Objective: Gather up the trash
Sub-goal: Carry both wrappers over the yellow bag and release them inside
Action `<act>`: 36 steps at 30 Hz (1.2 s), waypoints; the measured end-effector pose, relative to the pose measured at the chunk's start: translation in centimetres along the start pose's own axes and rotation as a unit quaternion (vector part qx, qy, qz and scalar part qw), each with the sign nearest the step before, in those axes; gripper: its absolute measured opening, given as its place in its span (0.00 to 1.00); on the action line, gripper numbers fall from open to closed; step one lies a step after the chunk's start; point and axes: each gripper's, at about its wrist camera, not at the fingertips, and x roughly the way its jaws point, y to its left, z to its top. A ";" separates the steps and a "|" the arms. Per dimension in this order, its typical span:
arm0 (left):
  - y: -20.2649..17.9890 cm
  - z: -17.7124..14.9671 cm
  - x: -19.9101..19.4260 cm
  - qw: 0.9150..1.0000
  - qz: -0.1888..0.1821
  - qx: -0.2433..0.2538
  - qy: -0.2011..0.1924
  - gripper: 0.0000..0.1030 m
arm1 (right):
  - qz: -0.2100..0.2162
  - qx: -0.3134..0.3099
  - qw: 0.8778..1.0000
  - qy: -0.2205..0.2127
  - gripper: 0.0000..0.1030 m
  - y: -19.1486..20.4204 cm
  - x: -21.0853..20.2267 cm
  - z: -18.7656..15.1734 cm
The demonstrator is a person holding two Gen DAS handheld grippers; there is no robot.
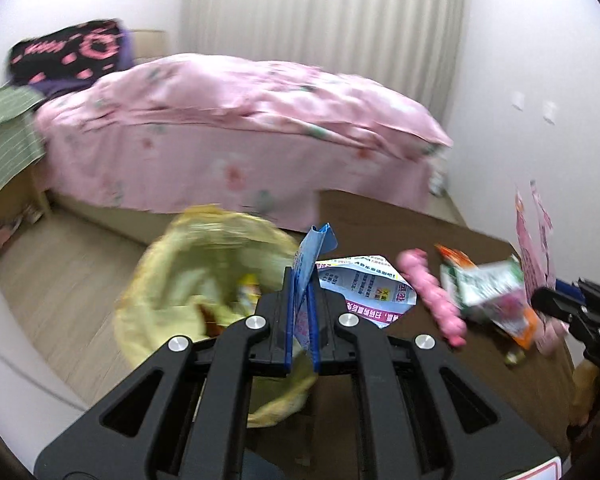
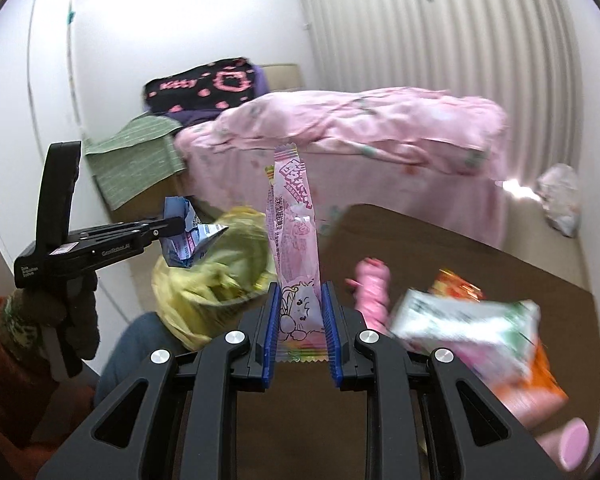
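Note:
My left gripper (image 1: 302, 280) is shut on a crumpled blue paper wrapper (image 1: 313, 256), held over the open yellow trash bag (image 1: 204, 280). It also shows in the right wrist view (image 2: 178, 226) with the blue wrapper (image 2: 188, 236) above the yellow bag (image 2: 216, 280). My right gripper (image 2: 300, 300) is shut on a long pink snack wrapper (image 2: 294, 232) that stands upright above the brown table (image 2: 420, 240). In the left wrist view the right gripper (image 1: 540, 300) holds that pink wrapper (image 1: 534, 248) at the far right.
On the table lie a printed paper sheet (image 1: 364, 284), a pink knobbly packet (image 1: 432, 292), a green-white packet (image 1: 488, 284) and an orange wrapper (image 2: 536, 376). A bed with a pink quilt (image 1: 240, 120) stands behind. A white bag (image 2: 562, 196) lies on the floor.

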 end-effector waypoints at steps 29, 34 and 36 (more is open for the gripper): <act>11.0 -1.1 6.6 0.975 0.045 -0.219 -0.016 0.52 | 0.081 -0.023 0.989 0.122 0.39 2.4 21.1 3.2; 9.6 -0.7 5.9 0.979 0.043 -0.198 -0.017 0.65 | 0.048 -0.013 0.994 0.097 0.39 0.5 16.8 2.9; 8.9 -0.6 5.6 0.981 0.041 -0.191 -0.018 0.66 | 0.028 -0.010 0.996 0.086 0.39 -0.6 14.4 2.6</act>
